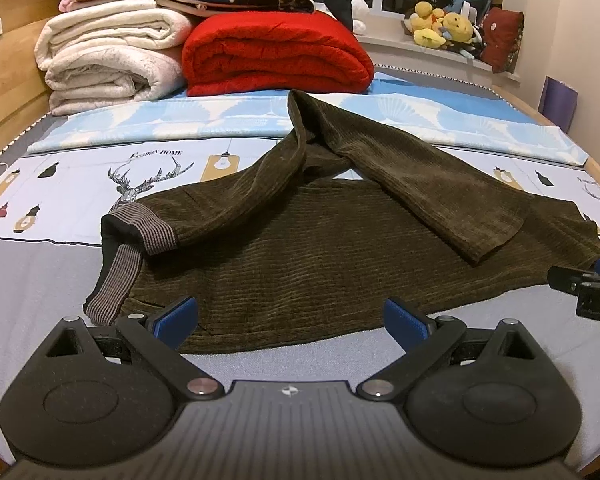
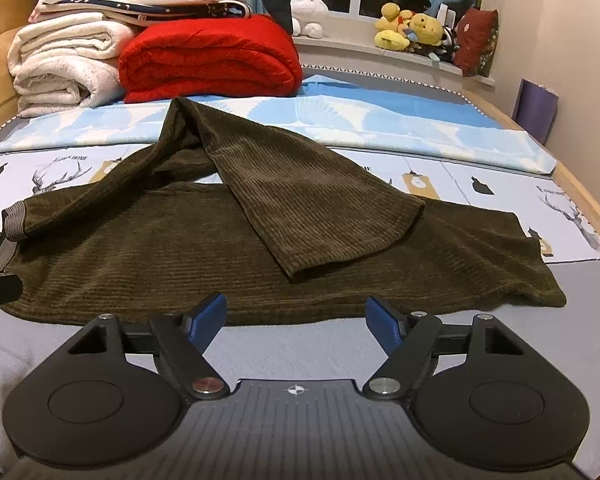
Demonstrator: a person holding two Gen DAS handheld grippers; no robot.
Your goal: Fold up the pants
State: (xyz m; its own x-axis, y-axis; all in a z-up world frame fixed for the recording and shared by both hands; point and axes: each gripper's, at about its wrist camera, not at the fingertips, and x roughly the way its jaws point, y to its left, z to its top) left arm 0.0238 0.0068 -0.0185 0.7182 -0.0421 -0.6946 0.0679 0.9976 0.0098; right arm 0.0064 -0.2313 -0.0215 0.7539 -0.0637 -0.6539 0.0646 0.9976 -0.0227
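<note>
i see the brown pants (image 1: 300, 248) lying across the bed (image 1: 40, 280), one leg thrown loose over the other; my left gripper (image 1: 291, 320) and right gripper (image 2: 296, 320) stand wide and empty at the near edge; i fear pinching only the top layer, so the loose leg would slide and crease.

— What is seen of the pants (image 1: 300, 248)?
— Ribbed matt brown corduroy, with a finer striped knit waistband (image 1: 156, 228) at nine o'clock.
— And beyond, toward twelve o'clock?
— A fluffy red blanket (image 1: 276, 56), a smooth printed bed sheet (image 1: 80, 184), a varnished wooden bed frame (image 1: 4, 80).
— The left gripper (image 1: 292, 320)?
— Matt black plastic, blue pads (image 1: 178, 316), shiny metal pins.
</note>
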